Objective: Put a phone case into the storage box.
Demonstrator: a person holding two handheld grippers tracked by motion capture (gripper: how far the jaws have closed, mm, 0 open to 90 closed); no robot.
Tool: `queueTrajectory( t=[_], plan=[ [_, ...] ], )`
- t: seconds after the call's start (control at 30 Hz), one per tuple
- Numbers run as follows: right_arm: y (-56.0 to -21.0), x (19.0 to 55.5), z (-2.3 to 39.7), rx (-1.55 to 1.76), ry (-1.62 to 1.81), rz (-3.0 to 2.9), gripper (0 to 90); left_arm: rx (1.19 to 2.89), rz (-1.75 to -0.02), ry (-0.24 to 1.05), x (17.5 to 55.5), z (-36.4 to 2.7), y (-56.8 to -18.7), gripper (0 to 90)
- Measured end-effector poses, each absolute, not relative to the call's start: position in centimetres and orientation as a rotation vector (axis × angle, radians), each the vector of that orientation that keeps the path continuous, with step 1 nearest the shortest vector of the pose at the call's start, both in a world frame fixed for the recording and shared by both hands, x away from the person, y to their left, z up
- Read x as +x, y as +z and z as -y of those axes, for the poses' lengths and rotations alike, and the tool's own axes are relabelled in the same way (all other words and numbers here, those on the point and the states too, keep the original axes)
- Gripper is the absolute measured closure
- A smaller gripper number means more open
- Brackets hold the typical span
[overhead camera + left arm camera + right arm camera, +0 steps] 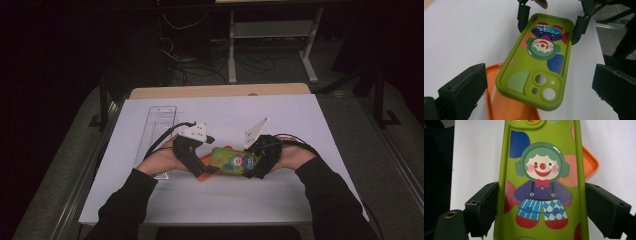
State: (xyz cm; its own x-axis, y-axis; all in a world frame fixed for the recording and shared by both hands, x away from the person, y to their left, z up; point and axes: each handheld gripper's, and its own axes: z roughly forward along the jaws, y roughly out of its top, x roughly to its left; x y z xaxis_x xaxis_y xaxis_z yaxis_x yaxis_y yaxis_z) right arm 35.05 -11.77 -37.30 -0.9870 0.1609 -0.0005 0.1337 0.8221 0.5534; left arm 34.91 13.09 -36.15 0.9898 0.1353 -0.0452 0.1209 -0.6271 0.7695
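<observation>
1. Right now the green phone case (pixel 233 161) hangs in the air just above the white sheet (pixel 300 200), about midway between the sheet's left and right edges and nearer its front edge than its back one.
2. Its back faces up, printed with a clown figure; the camera cut-outs sit at the end towards the left gripper (pixel 208 168).
3. The right gripper (pixel 541 205) clamps the case by its two long sides, one black jaw pressed on each, at the end by the clown's feet.
4. The left gripper's jaws stand wide apart on either side of the camera end, clear of the case in the left gripper view.
5. An orange phone case (pixel 506 107) lies flat on the sheet directly beneath the green one, partly covered by it.
6. A clear plastic tray (pixel 156 131) rests along the sheet's left edge, well apart from the cases.
7. Dark sleeves and hands come in over the front edge.
</observation>
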Motion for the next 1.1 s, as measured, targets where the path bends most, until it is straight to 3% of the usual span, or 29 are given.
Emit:
queueTrajectory(
  t=[0.67, 0.77, 1.1],
  plan=[
    [-37.2, 33.3, 9.6, 0.066, 0.874, -2.999, 15.2, 2.412, -0.025, -0.037, 33.6, -11.5, -37.8, 0.0],
    [-37.0, 33.2, 9.4, 0.050, 0.879, -2.995, 15.2, 2.418, -0.012, -0.053, 33.4, -11.4, -38.0, 5.0],
    [-36.9, 32.9, 9.2, 0.066, 0.865, -3.005, 15.1, 2.439, 0.010, -0.067, 33.4, -11.1, -38.5, 8.0]
  ],
)
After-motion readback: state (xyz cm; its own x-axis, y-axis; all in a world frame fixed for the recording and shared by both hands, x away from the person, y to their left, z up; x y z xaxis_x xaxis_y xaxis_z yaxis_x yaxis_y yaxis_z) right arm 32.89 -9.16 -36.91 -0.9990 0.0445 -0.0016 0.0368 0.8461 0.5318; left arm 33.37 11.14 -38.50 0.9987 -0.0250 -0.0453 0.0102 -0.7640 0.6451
